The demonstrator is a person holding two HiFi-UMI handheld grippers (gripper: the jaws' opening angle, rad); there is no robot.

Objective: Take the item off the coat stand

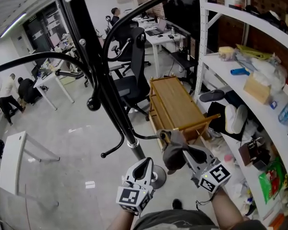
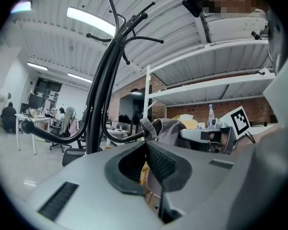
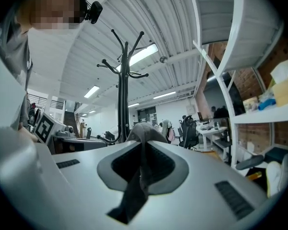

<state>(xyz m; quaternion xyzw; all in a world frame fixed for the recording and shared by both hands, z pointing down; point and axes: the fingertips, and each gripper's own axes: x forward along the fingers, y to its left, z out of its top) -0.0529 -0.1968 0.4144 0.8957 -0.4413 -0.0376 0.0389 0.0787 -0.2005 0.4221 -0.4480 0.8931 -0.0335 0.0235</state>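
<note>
Grey cap [image 1: 171, 152], soft and crumpled, sits at a low hook's tip on the black coat stand [image 1: 113, 92]. My right gripper's [image 1: 185, 153] jaws pinch its fabric. My left gripper's [image 1: 145, 166] jaws are together, empty.

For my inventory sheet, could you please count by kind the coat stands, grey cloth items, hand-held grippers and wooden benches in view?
Coat stand: 1
Hand-held gripper: 2, the left hand-held gripper and the right hand-held gripper
Grey cloth item: 1, clamped in the right hand-held gripper
Wooden bench: 1
Total: 5
</note>
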